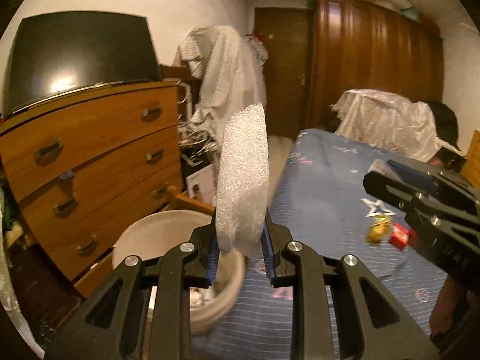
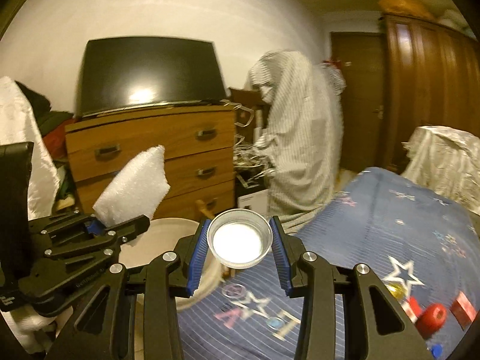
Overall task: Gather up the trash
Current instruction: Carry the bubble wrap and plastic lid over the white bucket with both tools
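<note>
My left gripper (image 1: 240,240) is shut on a white foam sheet (image 1: 243,177) that stands upright above the white bucket (image 1: 156,234) beside the bed. It also shows in the right wrist view (image 2: 120,225), holding the foam sheet (image 2: 132,186). My right gripper (image 2: 240,240) is shut on a clear plastic lid (image 2: 240,238), near the bucket (image 2: 168,240) rim. In the left wrist view the right gripper (image 1: 420,198) is at the right over the bed. A gold wrapper (image 1: 376,231) and a red wrapper (image 1: 400,237) lie on the blue bedspread (image 1: 330,180).
A wooden dresser (image 1: 90,156) with a black TV (image 1: 81,54) stands left of the bucket. Cloth-draped items (image 1: 228,78) and a dark wardrobe (image 1: 375,60) are behind. Red items (image 2: 432,318) lie on the bedspread (image 2: 390,225) at the right.
</note>
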{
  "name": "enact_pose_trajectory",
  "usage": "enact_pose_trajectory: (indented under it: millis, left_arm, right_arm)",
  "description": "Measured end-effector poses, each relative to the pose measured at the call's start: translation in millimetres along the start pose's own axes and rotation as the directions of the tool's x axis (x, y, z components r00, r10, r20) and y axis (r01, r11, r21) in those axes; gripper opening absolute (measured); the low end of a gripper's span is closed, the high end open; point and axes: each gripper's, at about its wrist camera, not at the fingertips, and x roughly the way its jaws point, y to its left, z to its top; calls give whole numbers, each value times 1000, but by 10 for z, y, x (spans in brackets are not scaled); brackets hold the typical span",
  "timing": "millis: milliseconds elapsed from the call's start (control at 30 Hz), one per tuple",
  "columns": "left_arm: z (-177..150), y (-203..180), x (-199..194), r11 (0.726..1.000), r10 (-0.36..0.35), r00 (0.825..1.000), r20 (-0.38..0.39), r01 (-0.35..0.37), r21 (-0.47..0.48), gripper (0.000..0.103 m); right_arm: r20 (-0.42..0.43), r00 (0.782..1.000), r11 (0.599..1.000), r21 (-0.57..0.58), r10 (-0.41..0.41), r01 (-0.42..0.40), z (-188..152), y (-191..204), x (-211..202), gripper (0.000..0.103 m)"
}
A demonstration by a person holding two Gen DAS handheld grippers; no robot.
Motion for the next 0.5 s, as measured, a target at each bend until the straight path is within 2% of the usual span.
enact_pose_trajectory:
  millis: [133,267,500]
  left_arm:
    - [20,298,190,999,38,997,-61,-39,-17,23]
    - [16,598,392,997,55,990,-131,-61,-45,23]
    - [-85,943,827,997,30,962,-272,-50,-66,23]
  right_arm:
    - [-69,996,998,-18,61,-62,228,274,523,42]
    - [-161,981,993,-14,111,-115,260,380,1049,42]
    - [-339,925,984,8,169,-177,176,587,1964,42]
